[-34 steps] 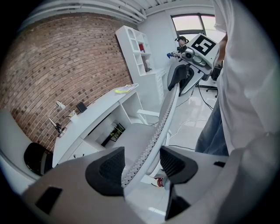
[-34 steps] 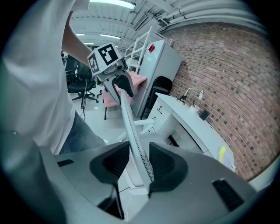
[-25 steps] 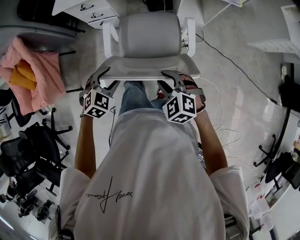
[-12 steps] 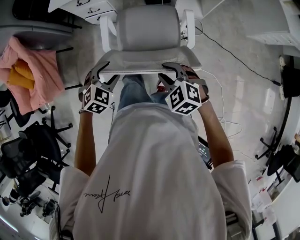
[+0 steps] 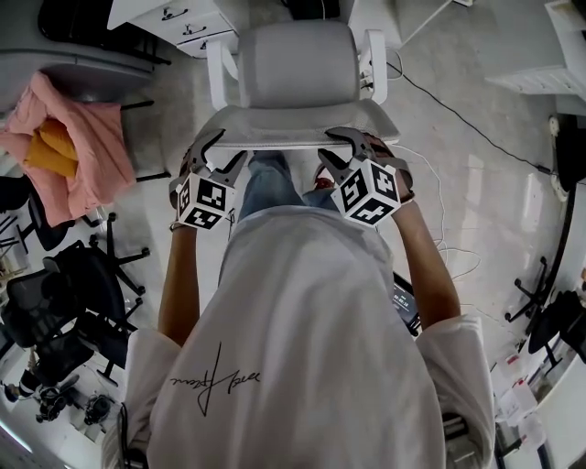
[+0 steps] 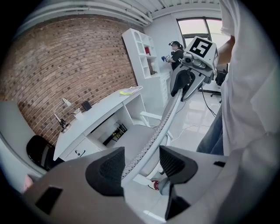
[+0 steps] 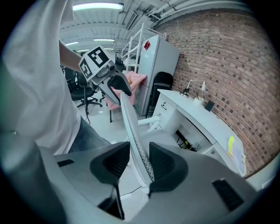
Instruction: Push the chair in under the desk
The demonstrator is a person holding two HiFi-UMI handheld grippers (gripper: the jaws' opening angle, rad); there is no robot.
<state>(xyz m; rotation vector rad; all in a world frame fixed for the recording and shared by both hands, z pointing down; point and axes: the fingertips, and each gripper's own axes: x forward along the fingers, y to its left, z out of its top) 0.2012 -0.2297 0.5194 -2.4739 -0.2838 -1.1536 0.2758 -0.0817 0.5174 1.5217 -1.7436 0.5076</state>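
desk (image 5: 146,11) partly beyond the head view's top edge

The head camera looks steeply down from above the person onto the left gripper (image 5: 220,154) and right gripper (image 5: 334,154). Each gripper camera sits close behind its own jaws, sighting along the chair back (image 5: 293,124) toward the other gripper. All three views share that edge, and both gripper views share the desk (image 6: 100,111) beyond the jaws.

Cursive script (image 5: 212,383) on shirt (image 5: 302,302), seemingly illegible
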